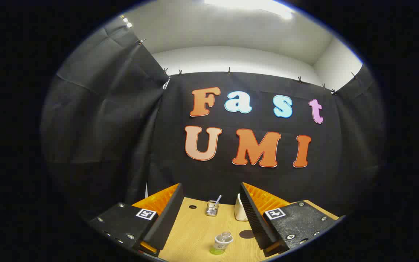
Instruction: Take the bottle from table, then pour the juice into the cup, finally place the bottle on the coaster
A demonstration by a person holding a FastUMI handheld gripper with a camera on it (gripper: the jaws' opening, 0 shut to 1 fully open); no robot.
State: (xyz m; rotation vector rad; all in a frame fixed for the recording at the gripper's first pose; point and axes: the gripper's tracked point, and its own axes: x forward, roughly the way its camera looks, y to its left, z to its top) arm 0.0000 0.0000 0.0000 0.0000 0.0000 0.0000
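**Jaws apart above the bench, bottle between and ahead of them**

The wooden bench [195,233] runs forward to the black cloth wall [115,145] of the booth. Near the wall stands a small clear glass cup [212,208] with a thin stick or straw leaning out of it. To the right of the cup, a white object [239,211] stands partly hidden behind the right finger; what it is cannot be told. A small dark hole [192,207] sits in the bench top to the left of the cup. A round dark coaster [246,234] lies flat on the wood just beside the inner edge of the right finger, which covers part of it.

The bottle [221,243] stands upright on the bench, closer in than the cup and the coaster, with a clear top, a pale label band and green liquid at its base. It lies in the gap between the two fingers, touching neither. Nothing stands between it and the jaws.

The gripper [211,203] is held high and level, looking over the bench toward the wall. Its jaws stand wide apart and hold nothing, with the fingers [169,218] flanking the open strip of bench.
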